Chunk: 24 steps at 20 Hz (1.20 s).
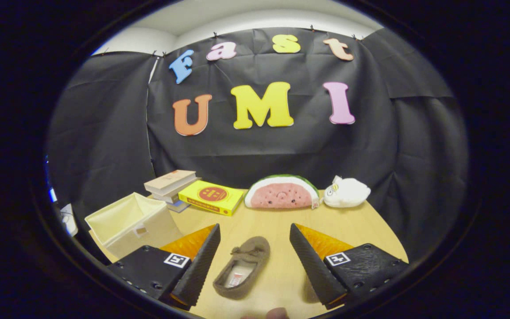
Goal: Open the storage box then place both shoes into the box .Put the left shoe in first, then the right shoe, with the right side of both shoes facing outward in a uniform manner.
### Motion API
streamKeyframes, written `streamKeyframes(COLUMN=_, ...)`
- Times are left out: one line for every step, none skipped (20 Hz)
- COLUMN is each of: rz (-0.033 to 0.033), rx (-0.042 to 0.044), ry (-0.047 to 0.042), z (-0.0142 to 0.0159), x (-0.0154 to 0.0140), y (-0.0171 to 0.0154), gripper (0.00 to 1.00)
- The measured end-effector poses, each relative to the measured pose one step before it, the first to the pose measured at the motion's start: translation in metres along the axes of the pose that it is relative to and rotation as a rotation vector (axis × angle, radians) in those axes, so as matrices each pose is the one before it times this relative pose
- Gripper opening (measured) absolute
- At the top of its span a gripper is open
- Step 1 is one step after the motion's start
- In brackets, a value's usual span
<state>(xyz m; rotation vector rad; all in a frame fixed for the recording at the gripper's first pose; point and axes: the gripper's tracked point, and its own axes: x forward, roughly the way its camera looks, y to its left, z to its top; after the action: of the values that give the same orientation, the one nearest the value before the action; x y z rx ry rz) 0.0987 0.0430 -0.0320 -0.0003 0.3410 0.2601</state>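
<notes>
The gripper [253,257] hangs over the near part of the table [361,221] with its fingers spread wide and nothing held. Between them, touching neither, lies a shoe [242,272]: a soft brown slipper, sole down, toe pointing far and a little right, the opening toward the near side with a pale insole showing. The wide spread fits an approach, since the jaws would need that room to come down either side of it. Behind the right finger a brown patch shows on the table; it may be the second shoe, but too little of it is seen to be sure.

To the left, just beyond the left finger, stands the box [124,221], a cream fabric one with its top open and the inside looking bare. By that, the opening step seems done and neither shoe is in yet. Whether the slipper between the fingers is the left one cannot be told from here.

Farther off, along the far side of the table, sit a stack of books [171,184], a yellow book [210,197] lying flat beside it, a watermelon plush [281,192] and a white plush [348,192] at the right. All are well apart from the shoe and out of the path to the box.
</notes>
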Motion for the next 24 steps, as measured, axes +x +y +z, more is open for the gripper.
streamKeyframes(rz=0.00249, rx=0.01463, ry=0.03363, z=-0.01238, x=0.00763, y=0.00148, gripper=0.96)
streamKeyframes(rz=0.00107, rx=0.01129, ry=0.03488, z=-0.01316, x=0.00714, y=0.00133, gripper=0.96)
streamKeyframes(rz=-0.00745, rx=0.00585, ry=0.03216, z=-0.01, x=0.00742, y=0.00026, gripper=0.95)
streamKeyframes(rz=-0.0156, rx=0.004, ry=0.03146, z=-0.00962, x=0.00732, y=-0.00189, gripper=0.96)
streamKeyframes(rz=-0.01848, rx=0.00623, ry=0.03245, z=-0.00926, x=0.00731, y=-0.00319, gripper=0.96)
streamKeyframes(rz=-0.00785, rx=0.01254, ry=0.02936, z=-0.00719, x=0.00517, y=-0.0007, gripper=0.96)
streamKeyframes(rz=-0.00735, rx=0.01174, ry=0.02618, z=-0.00713, x=0.00456, y=-0.00149, gripper=0.96)
streamKeyframes(rz=-0.00923, rx=0.00838, ry=0.02178, z=-0.00536, x=0.0033, y=-0.00167, gripper=0.96)
streamKeyframes(rz=-0.01064, rx=0.00367, ry=0.02122, z=-0.0062, x=0.00572, y=-0.00224, gripper=0.96)
streamKeyframes(rz=-0.0103, rx=0.00176, ry=0.02277, z=-0.00651, x=0.00504, y=-0.00135, gripper=0.96)
streamKeyframes(rz=-0.00459, rx=0.00122, ry=0.0215, z=-0.00496, x=0.00425, y=-0.00134, gripper=0.96)
streamKeyframes(rz=-0.00524, rx=0.00305, ry=0.02106, z=-0.0075, x=0.00481, y=0.00007, gripper=0.96)
streamKeyframes(rz=0.00157, rx=0.00301, ry=0.02107, z=-0.00486, x=0.00504, y=0.00104, gripper=0.96)
streamKeyframes(rz=0.00752, rx=0.00232, ry=0.02368, z=-0.00676, x=0.00418, y=0.00308, gripper=0.95)
streamKeyframes(rz=0.01225, rx=0.0077, ry=0.02488, z=-0.0057, x=0.00562, y=0.00184, gripper=0.94)
streamKeyframes(rz=0.00631, rx=0.01078, ry=0.02254, z=-0.00541, x=0.00421, y=0.00042, gripper=0.84)
streamKeyframes(rz=0.01285, rx=0.01119, ry=0.02232, z=-0.00509, x=0.00591, y=0.00186, gripper=0.8)
streamKeyframes(rz=0.01793, rx=0.01767, ry=0.01798, z=-0.00364, x=0.00283, y=0.00358, gripper=0.8)
streamKeyframes(rz=0.02659, rx=0.02082, ry=0.01345, z=-0.00217, x=0.00512, y=0.00496, gripper=0.8)
streamKeyframes(rz=-0.00516, rx=0.01317, ry=0.00847, z=-0.00388, x=0.00333, y=-0.0005, gripper=0.66)
streamKeyframes(rz=-0.00152, rx=0.01107, ry=-0.00811, z=0.00245, x=0.00099, y=-0.00111, gripper=0.53)
streamKeyframes(rz=-0.01778, rx=0.00482, ry=-0.00805, z=0.00172, x=-0.00061, y=-0.00521, gripper=0.4)
streamKeyframes(rz=-0.0112, rx=0.00938, ry=-0.00931, z=0.00221, x=-0.00015, y=-0.00391, gripper=0.35)
streamKeyframes(rz=-0.00488, rx=0.01114, ry=-0.00434, z=0.00016, x=0.00038, y=-0.00249, gripper=0.16)
